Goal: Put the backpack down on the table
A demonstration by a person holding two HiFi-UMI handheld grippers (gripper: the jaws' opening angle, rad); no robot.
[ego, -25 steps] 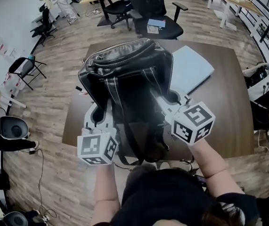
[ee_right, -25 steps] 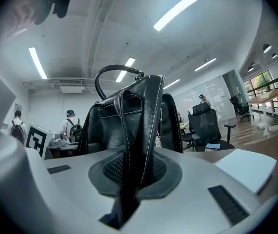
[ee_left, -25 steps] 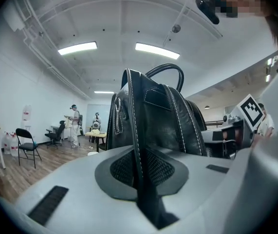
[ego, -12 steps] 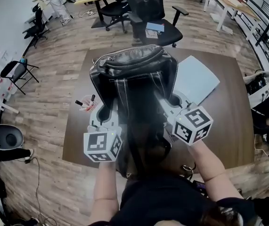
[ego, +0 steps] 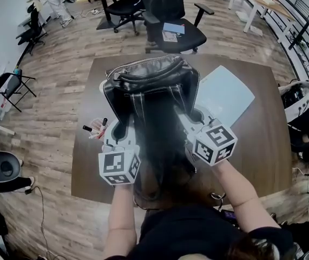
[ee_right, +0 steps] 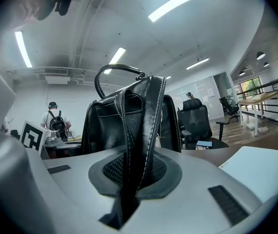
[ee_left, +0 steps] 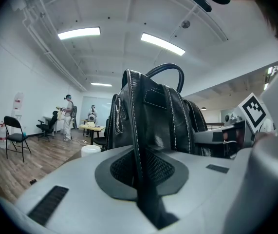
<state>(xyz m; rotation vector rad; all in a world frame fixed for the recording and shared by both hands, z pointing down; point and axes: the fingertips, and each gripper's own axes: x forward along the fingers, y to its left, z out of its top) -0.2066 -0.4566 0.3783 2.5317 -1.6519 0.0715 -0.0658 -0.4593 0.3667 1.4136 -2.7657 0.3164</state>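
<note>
- The backpack [ego: 149, 91] looks like soft, slick leather with some weight, so expect sag; the shoulder straps are your sensible hold.
- It hangs upright over the table [ego: 262, 145], beside a pale sheet [ego: 224, 93]; whether its base touches is unclear.
- Your left gripper [ee_left: 141, 179] is nearly closed, pinching the left strap [ee_left: 138, 130].
- Your right gripper [ee_right: 129, 179] clamps the right strap [ee_right: 146, 130] likewise.

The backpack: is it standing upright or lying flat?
Upright. The backpack stands tall in both gripper views, with its carry handle on top.
</note>
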